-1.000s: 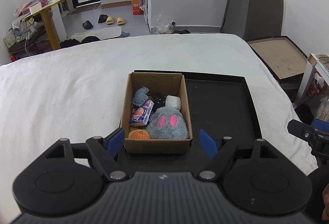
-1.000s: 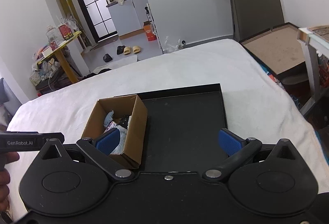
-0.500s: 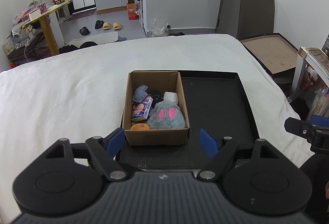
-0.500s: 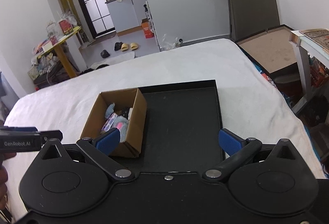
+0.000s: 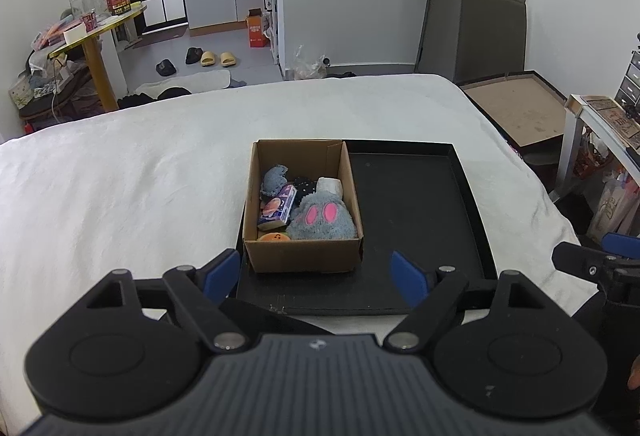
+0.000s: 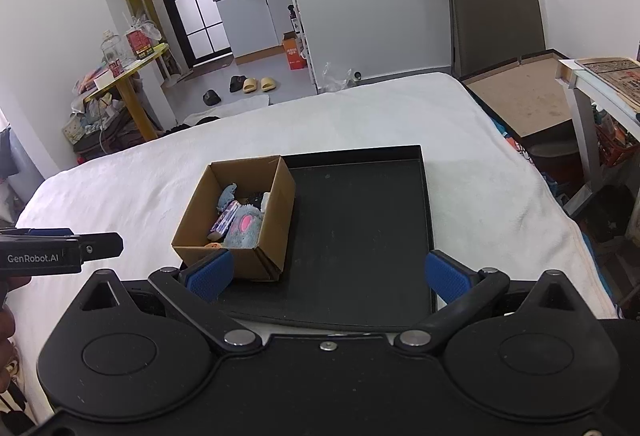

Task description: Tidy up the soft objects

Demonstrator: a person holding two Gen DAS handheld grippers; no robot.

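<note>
- Both claws have drawn back from the cardboard box (image 5: 304,203); it sits smaller in view than a second ago.
- Left gripper (image 5: 312,274) and right gripper (image 6: 326,276) gape wide, holding nothing.
- Grey plush (image 5: 322,218) and what look like smaller soft things fill the box, on the black tray's (image 5: 416,220) left side: sorting seems done.

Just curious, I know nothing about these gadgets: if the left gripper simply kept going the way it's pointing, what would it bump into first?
Most likely the cardboard box on the black tray. The open left gripper aims at the box's near wall, with nothing between. Depth is hard to judge, so it might meet the tray's near edge first.
</note>
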